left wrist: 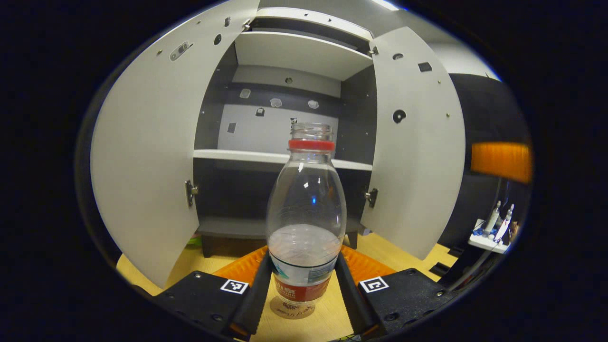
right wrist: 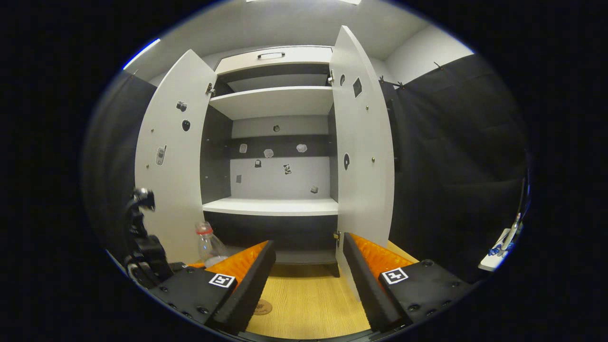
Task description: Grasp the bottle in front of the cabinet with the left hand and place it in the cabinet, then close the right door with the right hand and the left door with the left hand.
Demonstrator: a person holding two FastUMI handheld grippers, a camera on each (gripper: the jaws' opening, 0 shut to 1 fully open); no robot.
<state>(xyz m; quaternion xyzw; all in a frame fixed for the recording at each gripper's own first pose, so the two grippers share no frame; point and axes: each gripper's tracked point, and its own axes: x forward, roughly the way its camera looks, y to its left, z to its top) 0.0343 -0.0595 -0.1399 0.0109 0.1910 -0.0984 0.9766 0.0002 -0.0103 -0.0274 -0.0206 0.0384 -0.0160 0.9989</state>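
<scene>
A clear plastic bottle [left wrist: 306, 213] with a red neck ring, no cap and a little water stands upright on the wooden table [left wrist: 304, 327] before the open cabinet [left wrist: 285, 156]. My left gripper [left wrist: 304, 260] is shut on its lower body, one finger pressed on each side at the label. In the right gripper view the bottle [right wrist: 209, 244] shows at lower left beside the left gripper [right wrist: 142, 251]. My right gripper [right wrist: 308, 244] is open, holds nothing, and faces the cabinet [right wrist: 270, 206]. Both doors stand wide open: left door [right wrist: 173, 166], right door [right wrist: 363, 156].
The cabinet has a middle shelf [left wrist: 237, 154] and a lower compartment [left wrist: 237, 199] behind the bottle. A white tray [left wrist: 489, 237] with small items sits far right. A round mark [right wrist: 261, 307] lies on the table between the right gripper's fingers.
</scene>
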